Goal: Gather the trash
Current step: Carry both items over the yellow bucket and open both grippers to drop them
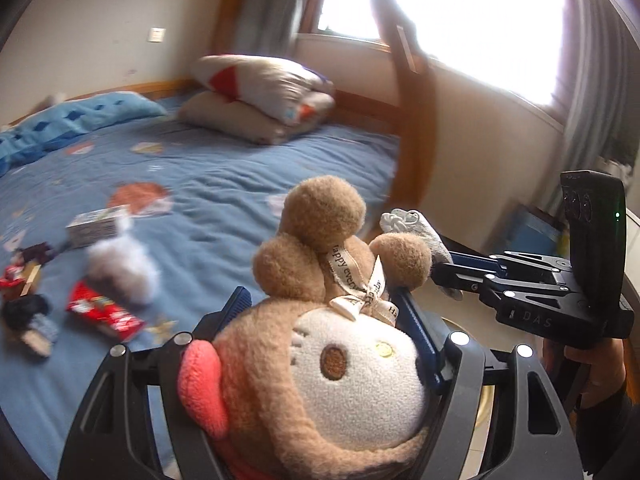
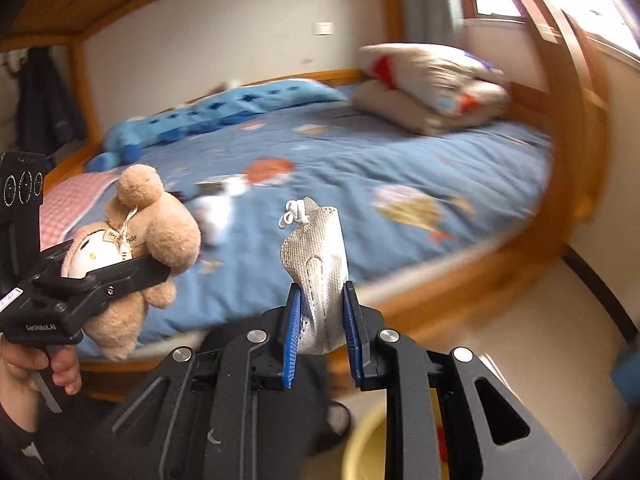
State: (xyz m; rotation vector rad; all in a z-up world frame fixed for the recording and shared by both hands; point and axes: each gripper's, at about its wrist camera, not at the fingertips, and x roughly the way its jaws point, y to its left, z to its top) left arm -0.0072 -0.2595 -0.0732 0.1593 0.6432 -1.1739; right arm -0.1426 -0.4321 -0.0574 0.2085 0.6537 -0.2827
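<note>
From the left wrist view, the left hand-held gripper (image 1: 320,320) is clenched on a plush toy (image 1: 320,344) — a tan, fuzzy doll with a white face, a cream ribbon bow and a pink patch at its side. The blue pads press against both sides of its head, and it fills the lower middle of the frame. To the right, the right hand-held gripper (image 1: 442,266) comes in from the side, held by a person's hand (image 1: 596,372), with a small white mesh pouch (image 1: 416,228) pinched at its tip, just behind the toy's ear. Beyond lies the bed (image 1: 224,168) with a blue patterned sheet. On its left part sit scattered bits: a red wrapper (image 1: 106,314), a crumpled white wad (image 1: 120,270), a small box (image 1: 96,224) and some dark scraps, all blurred. Folded pillows (image 1: 264,96) are stacked at the far end.

From the right wrist view, the right hand-held gripper (image 2: 322,340) is clamped tight on the white mesh pouch (image 2: 318,264), which stands upright between the blue pads with a knotted cord on top. At left, the left hand-held gripper (image 2: 132,272) holds the plush toy (image 2: 148,232) above the bed's near edge. The bed (image 2: 360,168) spreads behind — a wooden frame (image 2: 576,120) curves along its right side. A yellow container rim (image 2: 360,448) shows at the bottom.
</note>
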